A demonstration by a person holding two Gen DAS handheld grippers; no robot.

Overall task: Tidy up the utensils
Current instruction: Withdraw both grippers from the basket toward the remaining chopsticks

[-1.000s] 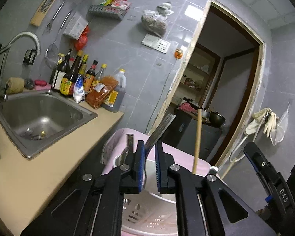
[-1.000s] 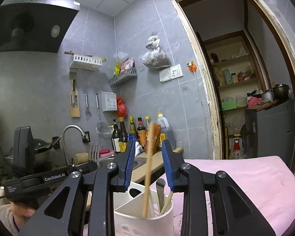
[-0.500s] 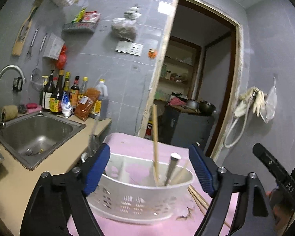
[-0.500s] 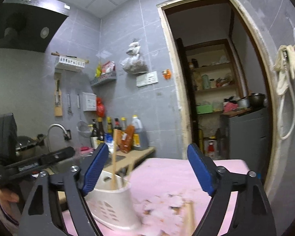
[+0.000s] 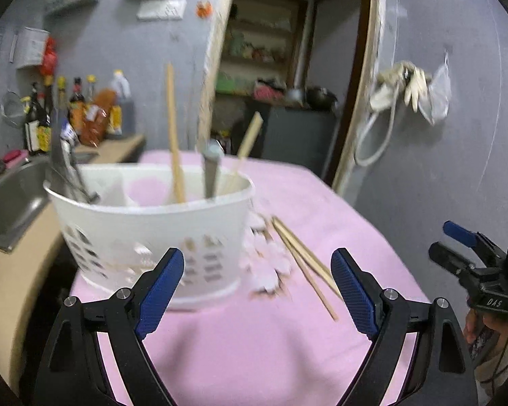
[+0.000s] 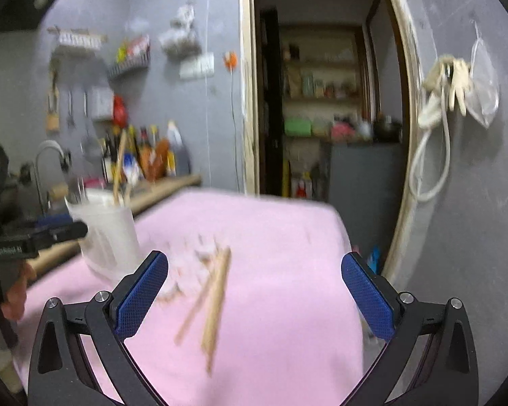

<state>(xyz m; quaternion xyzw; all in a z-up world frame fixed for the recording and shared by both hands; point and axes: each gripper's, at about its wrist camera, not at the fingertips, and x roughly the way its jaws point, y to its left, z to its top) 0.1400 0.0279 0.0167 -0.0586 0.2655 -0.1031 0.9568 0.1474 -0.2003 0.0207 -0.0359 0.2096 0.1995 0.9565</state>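
Right gripper [image 6: 254, 296] jaws spread wide above pink cloth [image 6: 288, 253]. Chopsticks [image 6: 213, 301] lie loose on cloth, right of white caddy [image 6: 110, 237]. Left gripper [image 6: 34, 237] beside caddy.

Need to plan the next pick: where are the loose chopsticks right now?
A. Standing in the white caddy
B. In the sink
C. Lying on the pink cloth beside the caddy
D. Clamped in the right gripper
C: the loose chopsticks lie flat on the pink cloth just right of the caddy, and both the left gripper and the right gripper are open and empty.
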